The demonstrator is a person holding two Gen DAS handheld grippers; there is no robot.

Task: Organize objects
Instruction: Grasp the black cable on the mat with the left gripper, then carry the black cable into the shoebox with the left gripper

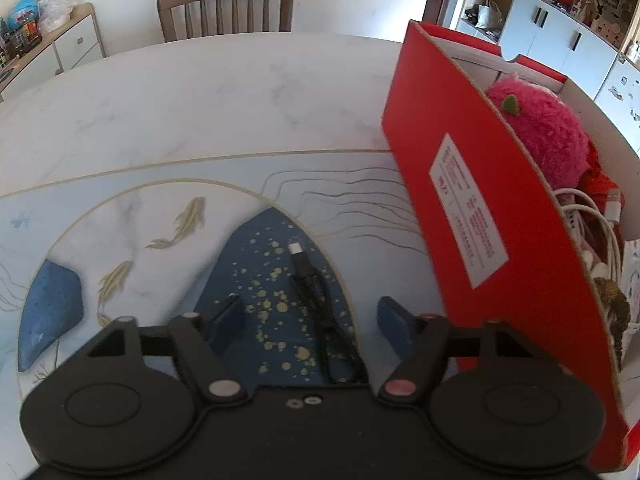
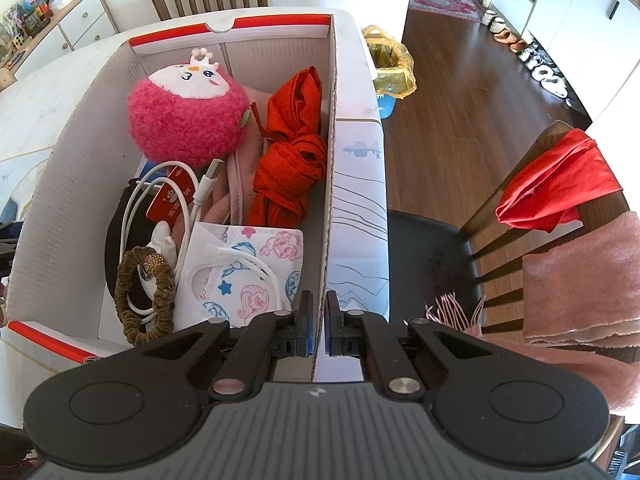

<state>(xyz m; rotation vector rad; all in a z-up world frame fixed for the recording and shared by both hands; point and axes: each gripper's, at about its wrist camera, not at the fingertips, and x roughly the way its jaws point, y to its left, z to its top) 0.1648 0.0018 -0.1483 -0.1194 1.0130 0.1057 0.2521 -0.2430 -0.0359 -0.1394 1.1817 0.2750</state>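
Observation:
A black cable with a silver-tipped plug lies on the blue speckled patch of the table mat. My left gripper stands open low over the mat, one finger on each side of the cable and neither touching it. To its right stands the red cardboard box. My right gripper is shut on the box's right wall. Inside the box lie a pink plush toy, a red cloth, a white cable, a cartoon-print mask and a brown scrunchie.
A wooden chair stands behind the marble table, and a sideboard at the far left. Right of the table, another chair carries a red cloth and a pink scarf. A yellow bag sits on the floor.

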